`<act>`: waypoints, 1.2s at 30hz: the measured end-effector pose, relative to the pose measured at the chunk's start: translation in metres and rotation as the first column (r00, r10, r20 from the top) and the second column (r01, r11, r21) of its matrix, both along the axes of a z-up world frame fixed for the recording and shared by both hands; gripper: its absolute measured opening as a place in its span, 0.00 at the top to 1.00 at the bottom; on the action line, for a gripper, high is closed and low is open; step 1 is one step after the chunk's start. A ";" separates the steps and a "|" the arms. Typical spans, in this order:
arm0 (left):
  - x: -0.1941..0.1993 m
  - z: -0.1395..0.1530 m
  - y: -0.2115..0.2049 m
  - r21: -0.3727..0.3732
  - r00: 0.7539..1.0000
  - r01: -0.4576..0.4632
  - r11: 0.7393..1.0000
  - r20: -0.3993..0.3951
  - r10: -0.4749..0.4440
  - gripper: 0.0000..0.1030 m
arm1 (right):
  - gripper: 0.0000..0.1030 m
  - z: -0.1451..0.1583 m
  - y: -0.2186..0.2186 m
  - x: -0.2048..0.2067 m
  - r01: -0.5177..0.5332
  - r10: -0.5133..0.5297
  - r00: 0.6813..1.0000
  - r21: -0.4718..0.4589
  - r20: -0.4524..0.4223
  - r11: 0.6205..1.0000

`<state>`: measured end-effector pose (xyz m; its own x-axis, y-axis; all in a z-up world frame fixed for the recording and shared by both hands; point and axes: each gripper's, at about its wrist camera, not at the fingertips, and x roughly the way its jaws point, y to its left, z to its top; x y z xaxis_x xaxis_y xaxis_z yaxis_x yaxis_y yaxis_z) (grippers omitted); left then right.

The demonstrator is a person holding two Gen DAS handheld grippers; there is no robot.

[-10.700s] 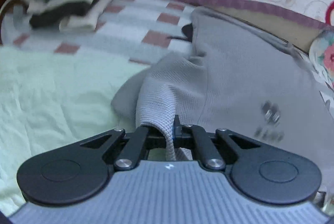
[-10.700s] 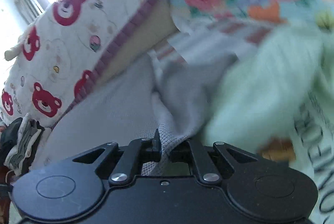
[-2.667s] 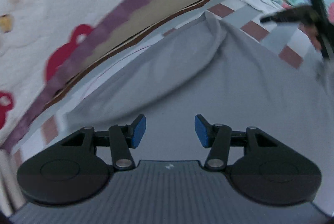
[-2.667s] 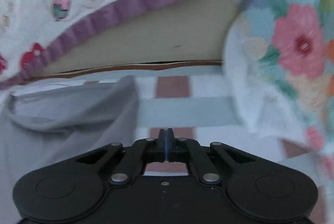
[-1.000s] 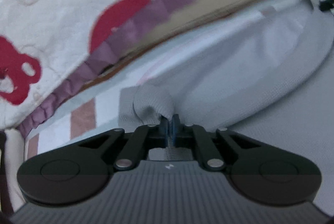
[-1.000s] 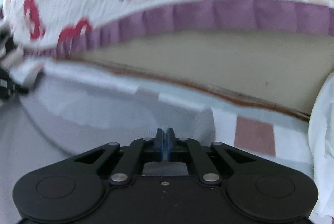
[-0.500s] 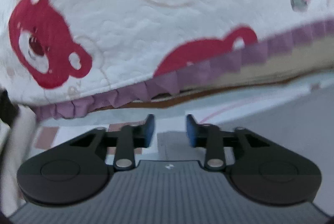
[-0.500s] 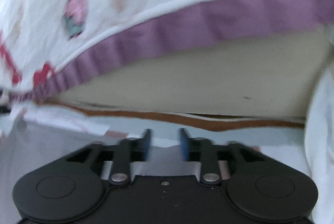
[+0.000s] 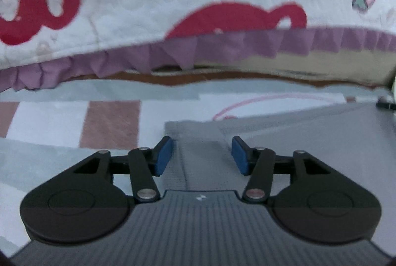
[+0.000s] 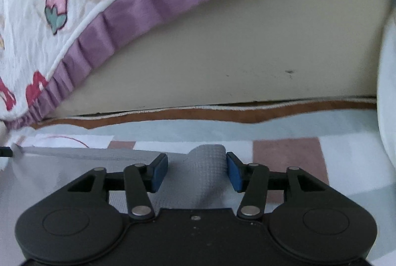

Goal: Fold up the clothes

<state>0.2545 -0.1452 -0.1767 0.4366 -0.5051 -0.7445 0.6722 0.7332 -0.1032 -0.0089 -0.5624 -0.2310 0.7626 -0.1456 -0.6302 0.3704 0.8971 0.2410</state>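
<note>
Grey knit, the garment [image 9: 309, 132] lies flat on the checked bedsheet [image 9: 49, 122], close to the foot of a quilt with red bears and a purple frill [image 9: 198, 48]. Over its left corner hovers the left gripper [image 9: 201, 154], jaws spread wide, blue pads [image 9: 162, 157] either side of a seam and holding nothing. At the opposite corner the right gripper [image 10: 195, 170] also has its jaws spread; a raised hump of the grey cloth [image 10: 210, 167] stands between the pads, brushing the right one. Beyond runs a beige panel [image 10: 235, 63].
</note>
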 end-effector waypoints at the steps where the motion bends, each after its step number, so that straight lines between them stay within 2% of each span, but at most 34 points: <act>1: -0.003 -0.005 -0.004 0.029 0.998 -0.036 0.999 0.047 0.035 0.46 | 0.55 0.001 0.000 0.001 -0.006 0.006 1.000 -0.017 -0.007 1.000; 2: -0.007 -0.008 -0.008 0.049 0.995 -0.064 0.997 0.084 0.059 0.49 | 0.86 0.003 0.001 0.001 -0.012 0.011 1.000 -0.035 -0.014 0.999; 3: -0.008 -0.010 -0.012 0.047 0.994 -0.061 0.997 0.090 0.057 0.52 | 0.91 0.004 0.001 0.002 -0.018 0.017 1.000 -0.052 -0.021 0.998; 5: -0.012 -0.011 -0.019 0.046 0.994 -0.053 0.998 0.103 0.048 0.96 | 0.93 0.011 -0.001 -0.001 -0.006 0.006 1.000 -0.071 0.000 0.997; 9: -0.020 0.008 -0.019 0.019 0.982 -0.069 0.997 0.175 0.064 0.96 | 0.93 0.027 -0.006 -0.011 0.032 -0.026 0.997 -0.079 0.077 0.996; 12: -0.025 0.016 -0.011 -0.006 0.958 -0.106 0.994 0.266 0.103 0.96 | 0.93 0.033 -0.005 -0.011 0.029 -0.022 0.996 -0.079 0.092 0.996; 19: -0.021 -0.003 -0.017 0.075 0.957 -0.133 0.988 0.270 0.108 0.96 | 0.93 0.025 0.003 0.000 0.041 -0.037 0.998 -0.094 0.042 0.995; 21: -0.021 -0.003 -0.015 0.080 0.956 -0.140 0.987 0.272 0.114 0.96 | 0.86 0.023 0.000 -0.003 0.082 -0.079 0.996 -0.094 0.031 0.992; 23: -0.014 -0.008 -0.014 0.109 0.960 -0.157 0.982 0.251 0.125 0.93 | 0.71 0.023 -0.008 -0.007 0.147 -0.146 0.989 -0.095 0.015 0.985; 25: -0.011 -0.013 -0.016 0.166 0.959 -0.164 0.972 0.256 0.119 0.86 | 0.69 0.023 -0.020 -0.016 0.174 -0.173 0.985 -0.049 0.011 0.984; 26: -0.011 -0.015 -0.016 0.188 0.952 -0.174 0.967 0.281 0.117 0.86 | 0.67 0.022 -0.024 -0.021 0.170 -0.170 0.985 -0.019 0.010 0.985; 28: -0.012 -0.015 -0.014 0.186 0.944 -0.175 0.967 0.310 0.111 0.86 | 0.65 0.018 -0.031 -0.029 0.153 -0.153 0.988 0.037 0.001 0.988; 31: -0.006 -0.012 -0.003 0.126 0.956 -0.180 0.976 0.255 0.144 0.84 | 0.63 0.011 -0.030 -0.038 0.115 -0.115 0.993 0.079 -0.007 0.990; 33: -0.005 -0.012 0.004 0.101 0.966 -0.180 0.978 0.207 0.156 0.83 | 0.58 0.008 -0.027 -0.038 0.098 -0.098 0.995 0.088 -0.003 0.991; 36: -0.006 -0.015 0.013 0.077 0.977 -0.170 0.982 0.142 0.158 0.69 | 0.49 0.005 -0.021 -0.035 0.080 -0.081 0.997 0.087 0.011 0.993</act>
